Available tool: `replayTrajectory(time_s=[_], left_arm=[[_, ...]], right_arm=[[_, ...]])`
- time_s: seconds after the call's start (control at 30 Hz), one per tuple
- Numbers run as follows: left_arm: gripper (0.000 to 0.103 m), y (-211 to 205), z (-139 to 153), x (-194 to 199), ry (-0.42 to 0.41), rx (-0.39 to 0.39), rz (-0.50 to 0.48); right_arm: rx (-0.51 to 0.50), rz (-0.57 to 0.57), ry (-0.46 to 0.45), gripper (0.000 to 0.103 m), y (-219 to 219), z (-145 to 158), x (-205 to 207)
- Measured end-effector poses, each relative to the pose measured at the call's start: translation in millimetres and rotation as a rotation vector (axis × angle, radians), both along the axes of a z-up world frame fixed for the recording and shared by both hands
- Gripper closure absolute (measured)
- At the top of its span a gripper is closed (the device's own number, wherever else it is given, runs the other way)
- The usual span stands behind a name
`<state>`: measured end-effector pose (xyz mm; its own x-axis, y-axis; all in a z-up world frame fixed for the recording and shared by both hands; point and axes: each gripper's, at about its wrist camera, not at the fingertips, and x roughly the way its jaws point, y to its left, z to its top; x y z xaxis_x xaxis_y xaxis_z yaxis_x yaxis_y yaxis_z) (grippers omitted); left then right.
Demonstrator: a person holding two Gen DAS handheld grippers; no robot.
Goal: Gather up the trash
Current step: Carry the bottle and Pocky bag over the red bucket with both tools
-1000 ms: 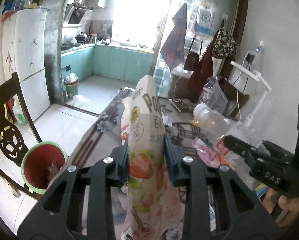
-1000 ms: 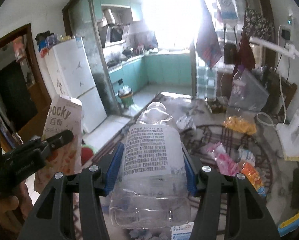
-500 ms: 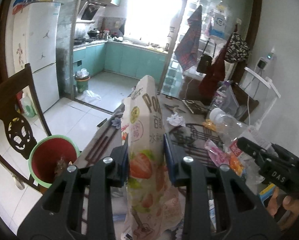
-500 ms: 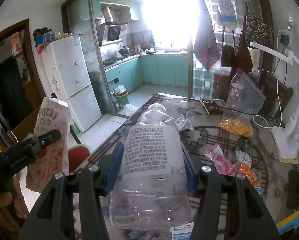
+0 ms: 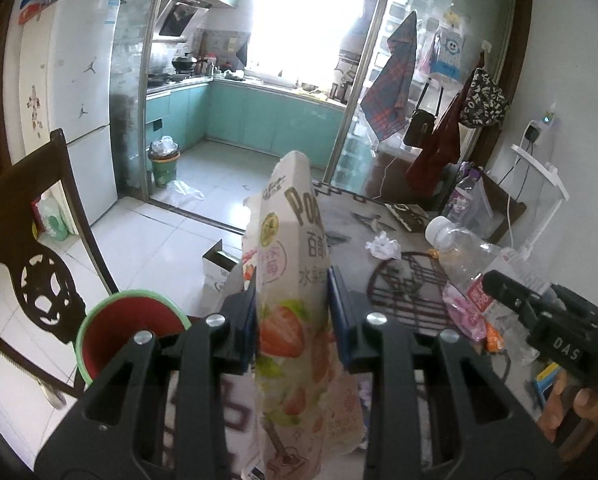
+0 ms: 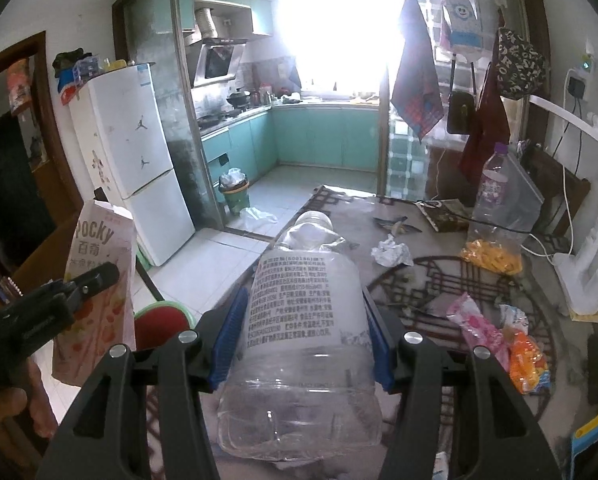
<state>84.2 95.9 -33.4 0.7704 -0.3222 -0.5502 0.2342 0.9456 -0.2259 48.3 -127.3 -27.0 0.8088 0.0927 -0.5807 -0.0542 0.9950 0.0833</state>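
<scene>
My left gripper (image 5: 291,300) is shut on a Pocky snack bag (image 5: 287,280) with strawberries printed on it, held upright above the table's left edge; the bag also shows in the right wrist view (image 6: 99,280). My right gripper (image 6: 303,320) is shut on a clear crushed plastic bottle (image 6: 303,320), also seen in the left wrist view (image 5: 459,256). A red bin with a green rim (image 5: 127,328) stands on the floor left of the table, below the bag; it also shows in the right wrist view (image 6: 163,324).
On the table (image 6: 419,280) lie a crumpled paper ball (image 6: 391,252), pink (image 6: 475,328) and orange wrappers (image 6: 527,360), a bag of yellow snacks (image 6: 491,256) and a white lamp base (image 6: 579,284). A dark wooden chair (image 5: 39,272) stands by the bin. A small carton (image 5: 219,268) lies on the floor.
Both grippers have risen and pulled back a little, still holding the bag and the bottle. The red bin now sits closer under the left gripper.
</scene>
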Motion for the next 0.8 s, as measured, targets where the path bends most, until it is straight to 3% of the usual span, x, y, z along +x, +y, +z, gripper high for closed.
replayTrajectory(time_s=[0.37,0.8], left_arm=[[0.073,74,-17,44,0.051,-0.008,0.016],[0.073,156,-39,73,0.11,0.021,0.093]], right_arm=[[-0.016,0.034,0.058,0.05,83,-17,41],[0.021,0.157,0.18,0.051,179,-56,97]])
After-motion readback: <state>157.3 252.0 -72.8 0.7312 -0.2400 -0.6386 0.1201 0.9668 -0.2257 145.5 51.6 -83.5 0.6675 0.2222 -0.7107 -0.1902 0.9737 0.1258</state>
